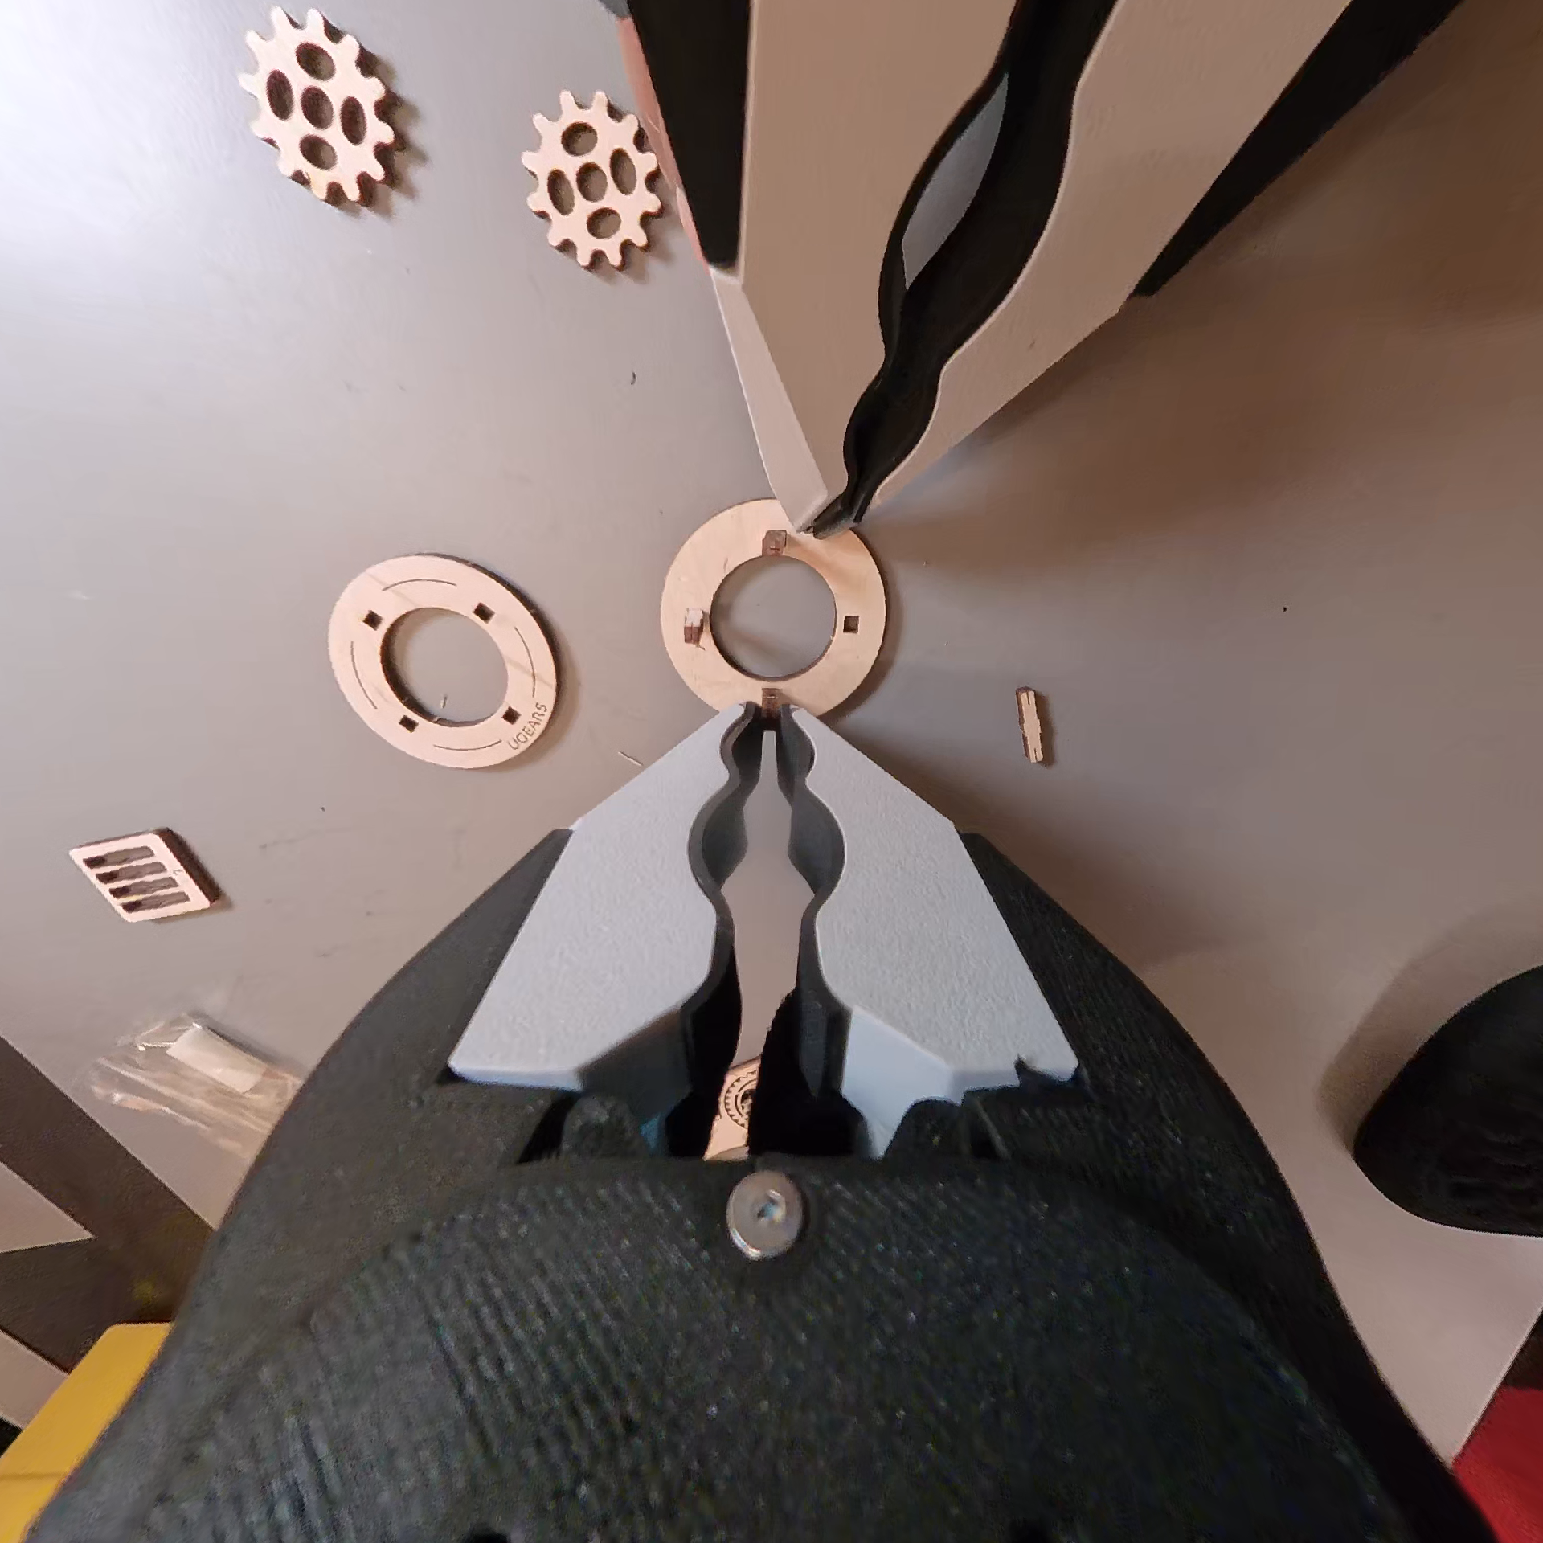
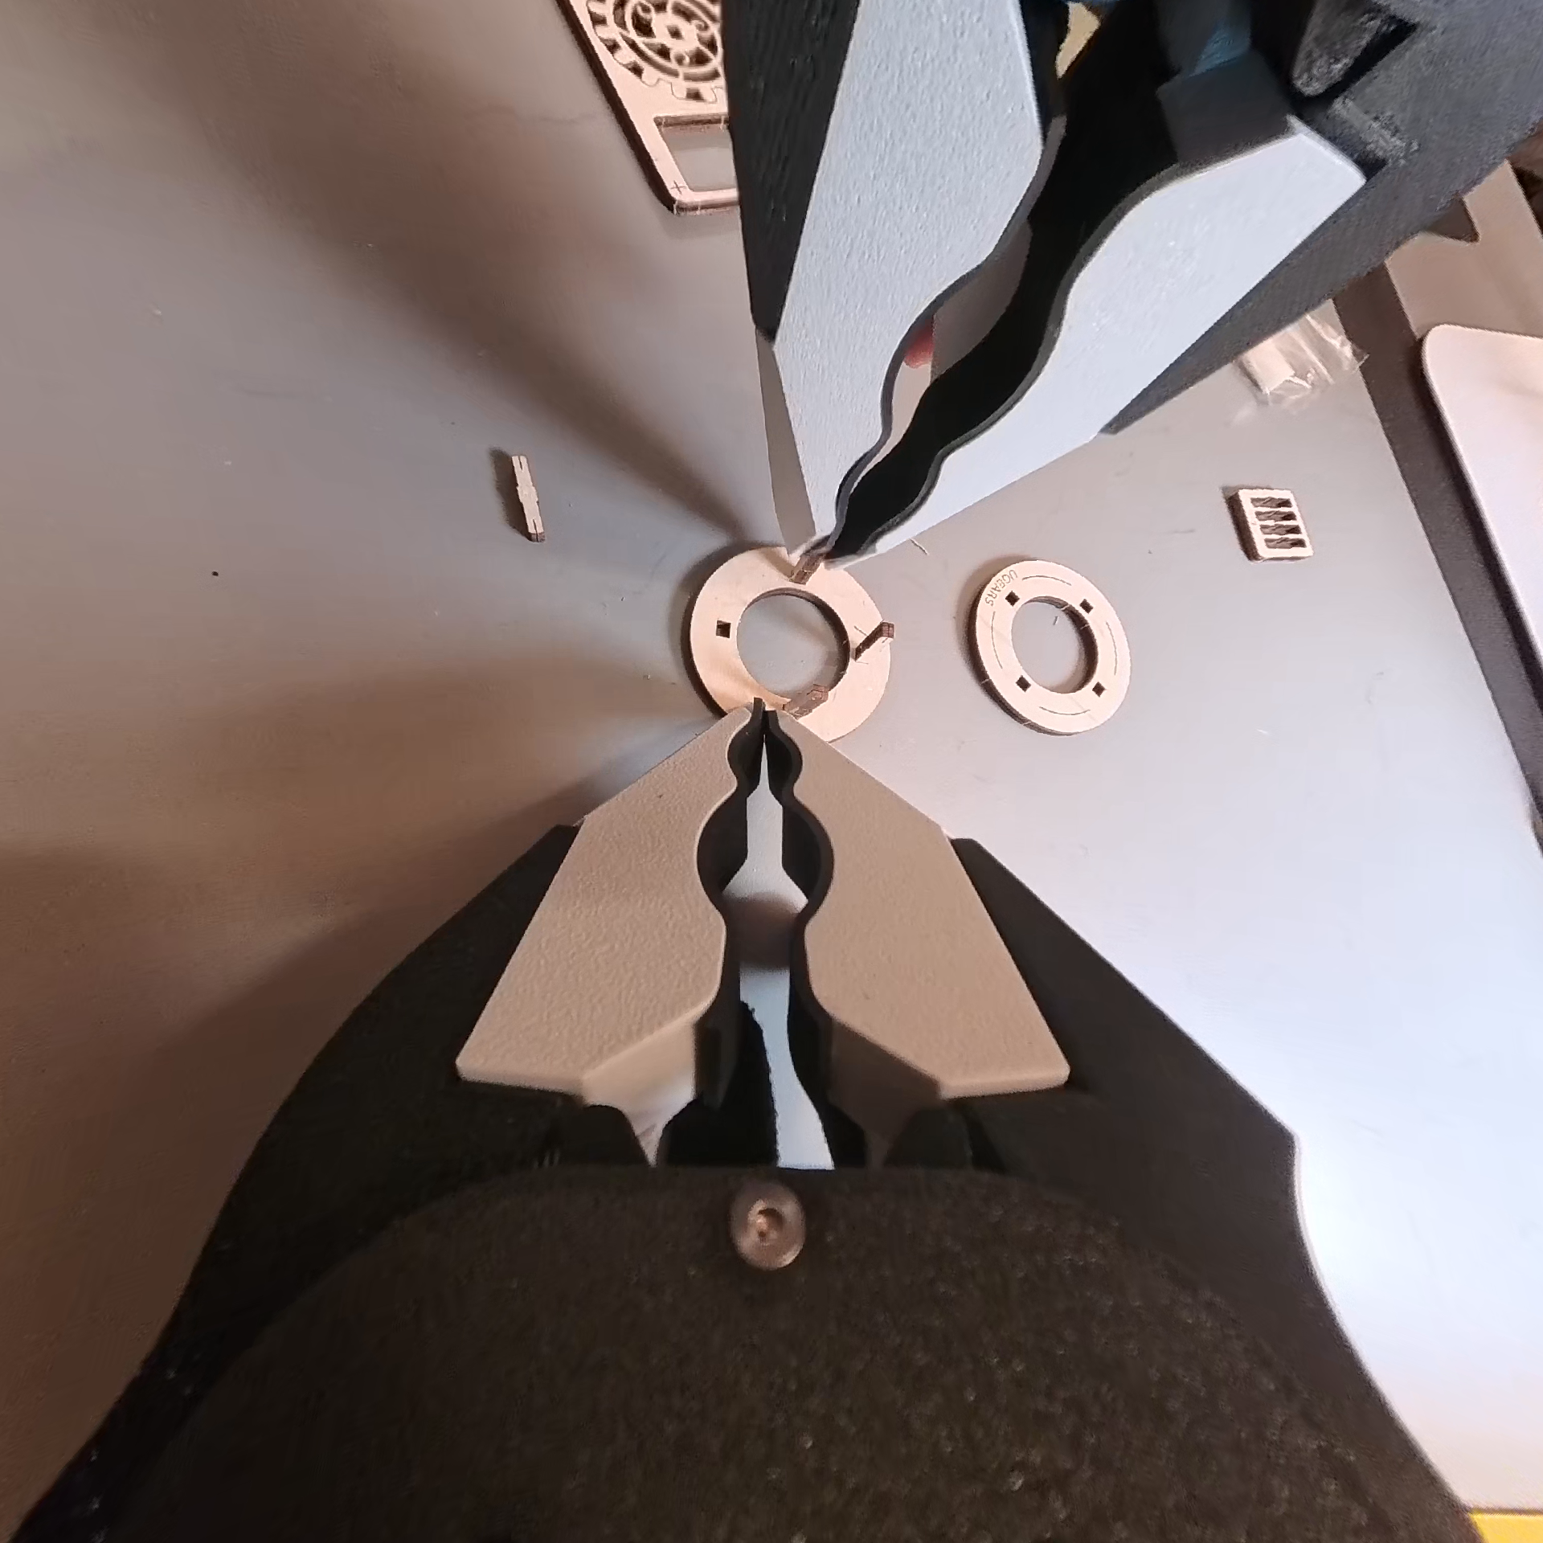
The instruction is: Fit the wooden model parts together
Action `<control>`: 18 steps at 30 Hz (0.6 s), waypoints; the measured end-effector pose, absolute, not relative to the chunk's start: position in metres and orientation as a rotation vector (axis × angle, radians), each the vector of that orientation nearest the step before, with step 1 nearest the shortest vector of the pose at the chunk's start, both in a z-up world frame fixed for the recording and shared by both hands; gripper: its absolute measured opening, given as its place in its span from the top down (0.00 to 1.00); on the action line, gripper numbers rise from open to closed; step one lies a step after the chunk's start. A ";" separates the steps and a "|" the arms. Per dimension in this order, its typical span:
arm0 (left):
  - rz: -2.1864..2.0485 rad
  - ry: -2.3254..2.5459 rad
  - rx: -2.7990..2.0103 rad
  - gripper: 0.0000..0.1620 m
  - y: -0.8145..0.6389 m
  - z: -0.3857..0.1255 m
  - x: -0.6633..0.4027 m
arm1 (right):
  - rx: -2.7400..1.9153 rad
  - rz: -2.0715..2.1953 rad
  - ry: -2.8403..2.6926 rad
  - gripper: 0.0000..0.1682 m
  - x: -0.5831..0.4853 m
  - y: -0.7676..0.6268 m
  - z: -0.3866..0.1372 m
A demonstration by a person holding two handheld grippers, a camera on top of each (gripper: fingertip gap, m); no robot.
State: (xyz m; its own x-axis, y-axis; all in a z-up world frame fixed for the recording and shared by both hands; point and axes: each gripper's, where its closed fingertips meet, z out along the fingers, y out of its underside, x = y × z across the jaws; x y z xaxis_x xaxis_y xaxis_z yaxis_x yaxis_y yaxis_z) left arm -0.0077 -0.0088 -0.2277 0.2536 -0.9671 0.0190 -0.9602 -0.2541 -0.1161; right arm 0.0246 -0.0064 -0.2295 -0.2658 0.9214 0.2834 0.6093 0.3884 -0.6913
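A wooden ring (image 1: 864,660) lies flat on the grey table (image 1: 334,417). Three small pegs stand in its slots and one slot is empty. My left gripper (image 1: 770,716) is shut on the near peg (image 1: 770,698). My right gripper (image 1: 835,524) comes in from the far side, shut, with its tip on the ring's far rim. In the right wrist view my right gripper (image 2: 762,716) is shut against the near rim of the ring (image 2: 710,660). There the left gripper (image 2: 822,547) pinches the far peg (image 2: 804,569).
A second ring (image 1: 442,660) (image 2: 1052,647) lies beside the first. Two gears (image 1: 317,104) (image 1: 593,179) lie further off. A loose peg (image 1: 1033,725) (image 2: 524,498), a small slotted frame (image 1: 146,872) (image 2: 1269,522), a plastic bag (image 1: 192,1077) and a fretwork sheet (image 2: 660,83) lie around. Across from one pair of fingers to the other is roughly 4 centimetres.
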 end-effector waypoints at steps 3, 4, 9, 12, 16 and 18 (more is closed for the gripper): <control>-0.117 1.879 -2.432 0.99 -0.009 -0.228 -0.007 | -1.308 0.601 -1.983 1.00 0.025 -0.006 -0.229; -0.110 1.888 -2.434 0.99 -0.009 -0.228 -0.008 | -1.308 0.601 -1.982 1.00 0.025 -0.006 -0.229; -0.083 1.917 -2.423 0.99 -0.010 -0.231 -0.009 | -1.308 0.598 -1.980 1.00 0.025 -0.006 -0.230; -0.090 1.916 -2.423 0.99 -0.010 -0.231 -0.009 | -1.307 0.601 -1.980 1.00 0.025 -0.006 -0.230; -0.086 1.916 -2.427 0.99 -0.009 -0.231 -0.009 | -1.306 0.600 -1.981 1.00 0.025 -0.006 -0.230; -0.095 1.904 -2.442 0.99 -0.009 -0.233 -0.009 | -1.307 0.600 -1.981 1.00 0.025 -0.007 -0.230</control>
State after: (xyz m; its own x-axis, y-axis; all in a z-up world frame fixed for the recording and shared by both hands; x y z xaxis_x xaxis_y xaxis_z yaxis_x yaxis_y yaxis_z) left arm -0.0086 -0.0094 -0.2332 0.2434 -0.9697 0.0218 -0.9670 -0.2444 -0.0722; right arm 0.0253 -0.0065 -0.2295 -0.2648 0.9208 0.2863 0.6076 0.3899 -0.6920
